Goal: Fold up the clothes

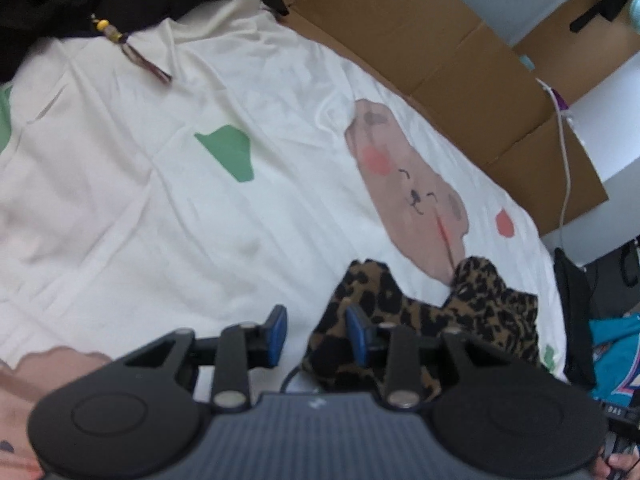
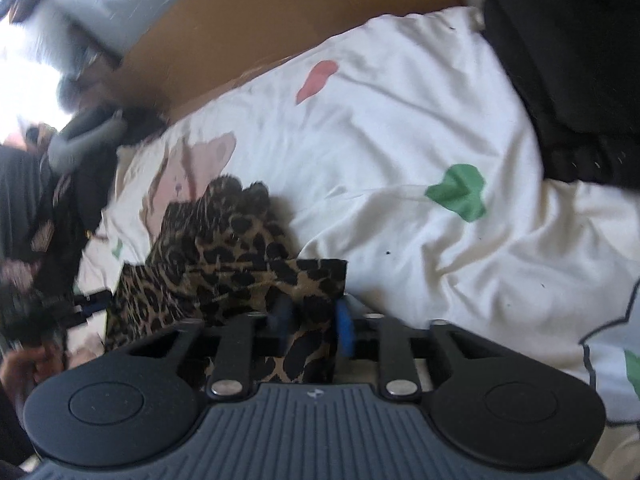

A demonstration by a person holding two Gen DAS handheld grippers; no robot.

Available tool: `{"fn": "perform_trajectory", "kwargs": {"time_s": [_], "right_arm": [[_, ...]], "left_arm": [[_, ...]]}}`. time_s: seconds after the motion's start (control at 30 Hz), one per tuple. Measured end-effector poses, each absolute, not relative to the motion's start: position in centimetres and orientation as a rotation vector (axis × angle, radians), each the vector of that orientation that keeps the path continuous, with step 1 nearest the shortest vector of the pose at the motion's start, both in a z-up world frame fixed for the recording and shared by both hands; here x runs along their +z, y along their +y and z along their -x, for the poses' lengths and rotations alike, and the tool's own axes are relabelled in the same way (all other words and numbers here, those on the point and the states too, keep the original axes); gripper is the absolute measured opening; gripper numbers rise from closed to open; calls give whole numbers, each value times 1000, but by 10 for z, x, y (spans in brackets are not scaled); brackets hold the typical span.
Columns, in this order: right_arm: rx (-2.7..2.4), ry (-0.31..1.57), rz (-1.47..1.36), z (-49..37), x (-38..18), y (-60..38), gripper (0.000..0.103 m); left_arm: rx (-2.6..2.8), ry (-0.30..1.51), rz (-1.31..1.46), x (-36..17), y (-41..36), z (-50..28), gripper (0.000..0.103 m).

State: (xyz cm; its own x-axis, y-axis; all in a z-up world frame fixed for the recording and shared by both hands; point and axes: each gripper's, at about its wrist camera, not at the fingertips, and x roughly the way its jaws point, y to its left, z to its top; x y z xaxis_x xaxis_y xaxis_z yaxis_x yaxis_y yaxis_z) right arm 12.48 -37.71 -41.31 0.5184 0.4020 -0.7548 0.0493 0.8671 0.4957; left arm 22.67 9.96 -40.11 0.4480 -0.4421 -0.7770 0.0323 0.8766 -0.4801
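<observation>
Now we've got the leopard-print garment (image 2: 224,248) bunched on the bedsheet (image 2: 400,140), right gripper (image 2: 312,324) clamped on its edge, left gripper (image 1: 316,332) apart beside the cloth. Next, we reckon, the left needs its own hold.

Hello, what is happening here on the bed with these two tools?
A person is folding clothes on a bed, with a handheld gripper in each hand. The right gripper has its blue fingers closed on an edge of the leopard-print garment, which lies bunched on the white bedsheet. The left gripper is open, with nothing gripped; the garment lies beside and under one of its fingers. A dark piece of clothing lies at the far end of the bed, and flattened cardboard runs along the bed's side.
</observation>
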Motion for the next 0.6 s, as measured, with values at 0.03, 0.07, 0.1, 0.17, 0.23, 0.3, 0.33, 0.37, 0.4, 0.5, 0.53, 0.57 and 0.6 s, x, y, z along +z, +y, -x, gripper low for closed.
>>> {"fn": "perform_trajectory", "kwargs": {"time_s": [0.03, 0.07, 0.1, 0.17, 0.23, 0.3, 0.33, 0.37, 0.4, 0.5, 0.53, 0.57, 0.6], "right_arm": [[225, 1011, -478, -125, -412, -375, 10], [226, 1012, -494, -125, -411, -377, 9], [228, 1013, -512, -125, -409, -378, 7], [227, 1005, -525, -125, -405, -380, 6], [219, 994, -506, -126, -401, -379, 5], [209, 986, -494, -128, -401, -378, 5], [204, 983, -489, -129, -401, -378, 5], [198, 982, -487, -130, -402, -377, 5], [192, 982, -487, -131, -404, -377, 5], [176, 986, -487, -134, -409, -377, 5], [171, 994, -482, -135, -412, -376, 5], [169, 1003, -475, -136, -415, -374, 6], [166, 1011, -465, -137, -417, -373, 8]], "left_arm": [[-304, 1073, 424, -402, 98, -228, 35], [-304, 1071, 418, -401, 97, -229, 35], [-305, 1068, 412, -401, 96, -230, 35], [-308, 1062, 400, -400, 92, -234, 35], [-314, 1060, 375, -398, 88, -238, 35], [-323, 1060, 330, -396, 81, -243, 35], [-329, 1061, 307, -396, 77, -245, 35], [-335, 1061, 289, -397, 73, -246, 35], [-341, 1061, 273, -397, 70, -248, 35], [-354, 1069, 238, -400, 61, -251, 36], [-353, 1076, 228, -402, 59, -252, 36], [-352, 1082, 220, -403, 58, -252, 36], [-352, 1084, 214, -405, 57, -253, 38]]}}
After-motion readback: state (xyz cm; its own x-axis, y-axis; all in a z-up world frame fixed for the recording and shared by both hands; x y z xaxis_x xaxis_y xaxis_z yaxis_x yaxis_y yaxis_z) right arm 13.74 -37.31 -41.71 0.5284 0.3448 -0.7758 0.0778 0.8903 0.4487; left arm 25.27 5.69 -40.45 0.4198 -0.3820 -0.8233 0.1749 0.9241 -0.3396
